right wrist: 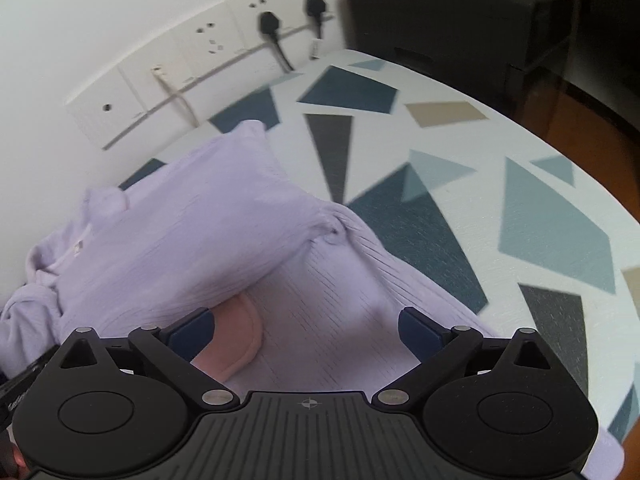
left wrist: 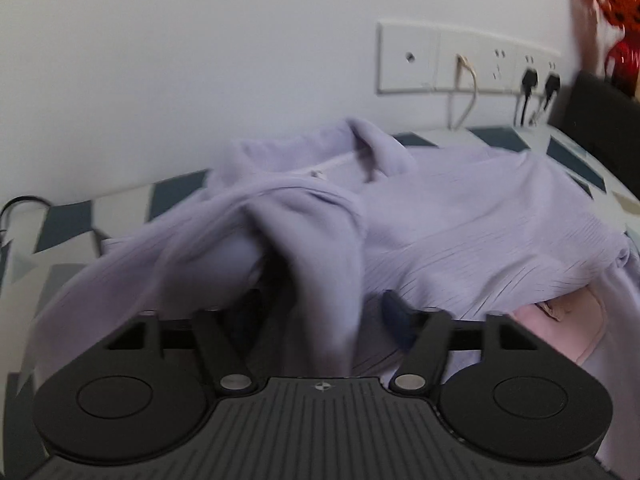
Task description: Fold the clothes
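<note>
A lilac ribbed shirt (left wrist: 460, 216) with a collar (left wrist: 368, 140) lies crumpled on the patterned table. A blurred fold of it (left wrist: 320, 264) hangs down across my left gripper (left wrist: 320, 310) and hides the left finger. The right blue pad (left wrist: 396, 314) shows apart from that fold, and the jaws stand wide, so the gripper reads as open. My right gripper (right wrist: 306, 326) is open just above the shirt's ribbed part (right wrist: 332, 300). A pink cloth (right wrist: 236, 340) peeks from under a lilac fold beside its left pad (right wrist: 192, 328). The same pink cloth (left wrist: 560, 320) shows at lower right in the left wrist view.
The table (right wrist: 460, 184) has a white cover with blue, grey and tan shapes, bare to the right up to its curved edge. A wall socket strip (left wrist: 464, 60) with black plugs (right wrist: 272, 24) runs behind. A black box (right wrist: 448, 12) stands at the far corner, near a red vase (left wrist: 620, 60).
</note>
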The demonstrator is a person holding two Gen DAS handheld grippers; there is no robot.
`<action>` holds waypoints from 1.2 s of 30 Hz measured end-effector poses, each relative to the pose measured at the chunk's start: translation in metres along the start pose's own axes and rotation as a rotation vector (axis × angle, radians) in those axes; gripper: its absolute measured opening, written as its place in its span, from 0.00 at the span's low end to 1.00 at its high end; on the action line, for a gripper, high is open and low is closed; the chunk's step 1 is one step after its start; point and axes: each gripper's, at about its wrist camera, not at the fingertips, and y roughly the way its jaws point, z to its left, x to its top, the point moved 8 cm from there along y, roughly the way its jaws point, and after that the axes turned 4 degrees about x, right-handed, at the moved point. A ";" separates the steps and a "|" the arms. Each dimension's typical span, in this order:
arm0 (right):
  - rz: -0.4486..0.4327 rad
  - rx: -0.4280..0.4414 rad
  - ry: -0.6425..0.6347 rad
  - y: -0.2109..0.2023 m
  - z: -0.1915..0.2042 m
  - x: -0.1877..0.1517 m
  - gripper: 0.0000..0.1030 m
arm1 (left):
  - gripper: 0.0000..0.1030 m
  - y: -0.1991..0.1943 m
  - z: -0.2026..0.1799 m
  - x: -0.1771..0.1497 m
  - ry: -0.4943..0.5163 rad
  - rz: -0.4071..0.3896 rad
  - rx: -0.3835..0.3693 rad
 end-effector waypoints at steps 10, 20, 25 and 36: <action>-0.003 0.332 -0.498 0.006 0.177 -0.021 0.75 | 0.72 -0.042 0.029 -0.085 0.099 0.048 0.096; -0.066 0.302 -1.272 0.041 0.327 -0.095 0.86 | 0.73 -0.056 0.018 -0.085 0.089 0.012 0.078; -0.045 0.280 -1.298 0.059 0.345 -0.092 0.27 | 0.73 -0.053 -0.008 -0.082 0.197 -0.009 0.054; -0.140 0.376 -0.251 0.026 0.168 0.028 0.13 | 0.71 -0.024 0.043 -0.081 0.027 0.063 0.244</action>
